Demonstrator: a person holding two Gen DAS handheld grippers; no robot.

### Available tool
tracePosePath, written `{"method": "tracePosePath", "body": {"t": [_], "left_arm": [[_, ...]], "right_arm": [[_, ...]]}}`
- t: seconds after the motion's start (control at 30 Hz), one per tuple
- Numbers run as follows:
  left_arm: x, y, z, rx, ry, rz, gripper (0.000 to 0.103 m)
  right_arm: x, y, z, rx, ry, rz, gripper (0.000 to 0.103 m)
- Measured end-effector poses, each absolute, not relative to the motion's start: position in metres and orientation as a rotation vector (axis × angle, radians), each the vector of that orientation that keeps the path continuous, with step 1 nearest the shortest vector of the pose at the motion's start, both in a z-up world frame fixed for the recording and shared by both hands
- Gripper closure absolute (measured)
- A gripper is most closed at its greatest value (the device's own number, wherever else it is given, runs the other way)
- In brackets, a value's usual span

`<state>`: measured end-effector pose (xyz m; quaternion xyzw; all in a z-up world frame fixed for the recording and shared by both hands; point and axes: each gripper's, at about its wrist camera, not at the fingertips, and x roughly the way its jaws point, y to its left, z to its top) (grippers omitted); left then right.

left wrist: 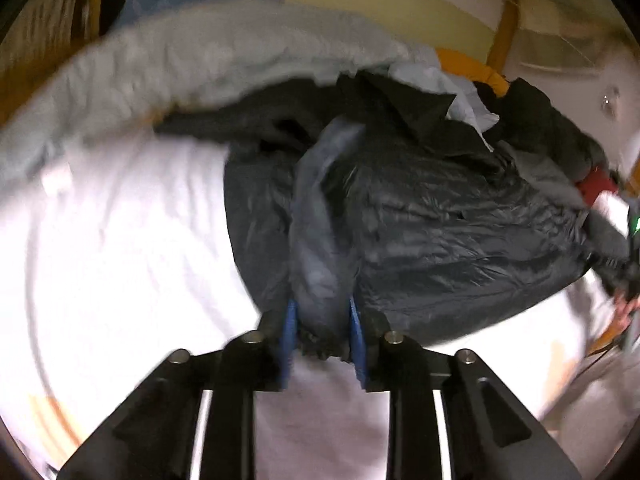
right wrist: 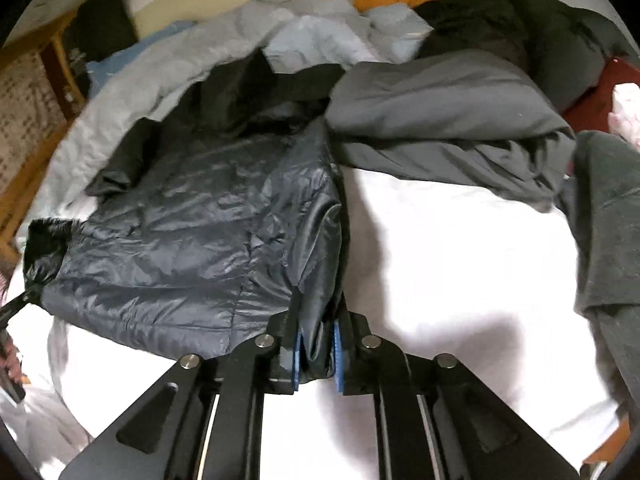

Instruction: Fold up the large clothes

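A dark, shiny padded jacket [right wrist: 192, 232] is spread on the white sheet [right wrist: 460, 264] of a bed, and it is held at its near edge by both tools. The left gripper [left wrist: 323, 320] is pinched on a bunched fold of the jacket's hem, with the cloth pressed between the blue pads [left wrist: 290, 320]. The right gripper [right wrist: 316, 344] is closed on the other corner, where a thin folded edge is squeezed between its pads [right wrist: 337, 344]. In the right wrist view, the jacket's right side edge is seen running straight away from the gripper, and a wide bare area of sheet is found just beside it. This free area is bordered at the far side by a grey garment [right wrist: 440, 120] and at the right by a grey sleeve [right wrist: 604, 216]. Behind the jacket, a pale grey blanket [right wrist: 132, 92] and black clothes [right wrist: 480, 24] are heaped near the wall. In the blurred left wrist view, open sheet is seen to the left of the jacket.
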<state>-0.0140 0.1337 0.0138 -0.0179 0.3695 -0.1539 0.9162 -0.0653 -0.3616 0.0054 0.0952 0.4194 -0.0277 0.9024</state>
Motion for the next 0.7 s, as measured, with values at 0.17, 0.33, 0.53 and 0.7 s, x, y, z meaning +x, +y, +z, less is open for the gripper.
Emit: {"method": "tracePosePath", "body": {"t": [0.17, 0.33, 0.53, 0.7], "left_arm": [[-0.027, 0.129, 0.042, 0.053, 0.613, -0.357, 0.059], [-0.020, 0.145, 0.058, -0.041, 0.571, -0.337, 0.059], [-0.019, 0.142, 0.058, -0.039, 0.557, -0.273, 0.059], [-0.028, 0.145, 0.071, -0.094, 0.491, -0.246, 0.059]], "right_arm": [[-0.059, -0.353, 0.020, 0.101, 0.812, -0.093, 0.069], [-0.066, -0.331, 0.042, 0.026, 0.714, -0.082, 0.051], [-0.073, -0.322, 0.057, 0.014, 0.646, -0.086, 0.043], [-0.070, -0.319, 0.052, 0.042, 0.682, -0.074, 0.043]]}}
